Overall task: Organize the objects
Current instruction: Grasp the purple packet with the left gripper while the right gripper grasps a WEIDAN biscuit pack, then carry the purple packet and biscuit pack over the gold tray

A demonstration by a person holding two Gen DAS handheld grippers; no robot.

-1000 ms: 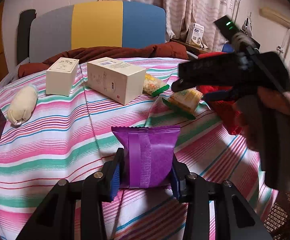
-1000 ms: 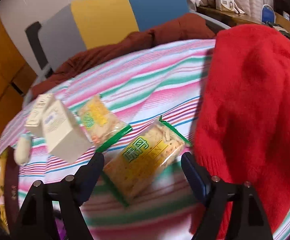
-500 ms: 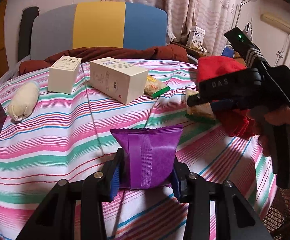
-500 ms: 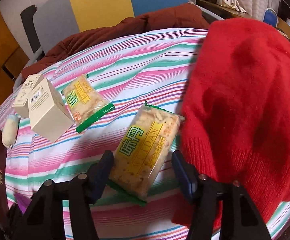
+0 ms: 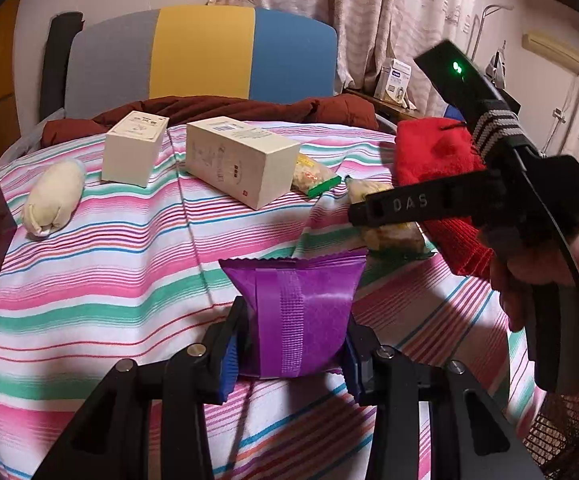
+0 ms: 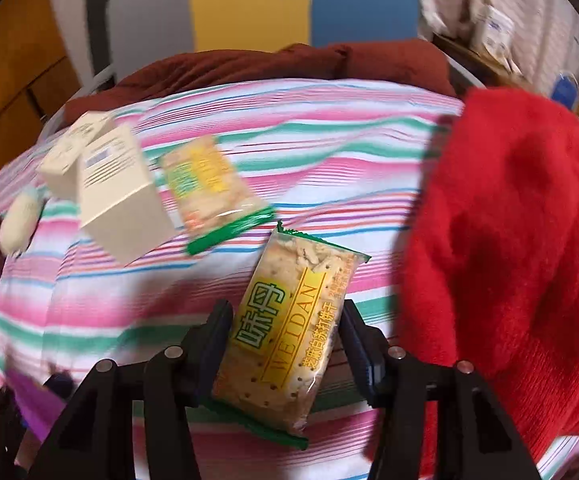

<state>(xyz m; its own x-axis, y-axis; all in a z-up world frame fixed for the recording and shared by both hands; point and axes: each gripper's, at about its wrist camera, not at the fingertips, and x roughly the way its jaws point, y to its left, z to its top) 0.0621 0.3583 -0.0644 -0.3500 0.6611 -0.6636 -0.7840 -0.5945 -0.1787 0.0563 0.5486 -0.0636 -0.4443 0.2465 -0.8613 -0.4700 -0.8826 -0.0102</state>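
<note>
A purple snack packet [image 5: 297,308] stands upright above the striped cloth [image 5: 89,280], with my left gripper [image 5: 295,356] shut on its lower half. A yellow-and-green cracker packet [image 6: 297,280] lies lengthwise between the fingers of my right gripper [image 6: 285,340]. Those jaws are closing, and the blue pads meet the packet's two long edges. In the left wrist view the right gripper's finger [image 5: 409,204] crosses over that cracker packet [image 5: 389,236], with a hand behind it. A second cracker packet [image 6: 209,192] lies further back.
Two cream boxes [image 5: 241,160] [image 5: 135,148] stand at the back of the cloth. A cream stuffed pouch [image 5: 53,196] lies at the left. A red knitted garment [image 6: 509,240] fills the right side, beside the cracker packet. A brown blanket [image 5: 229,106] and a chair back lie beyond.
My right gripper has rolled and moved onto the cracker packet, and its jaws have narrowed from wide apart to the packet's edges. The left gripper has held still with the purple packet.
</note>
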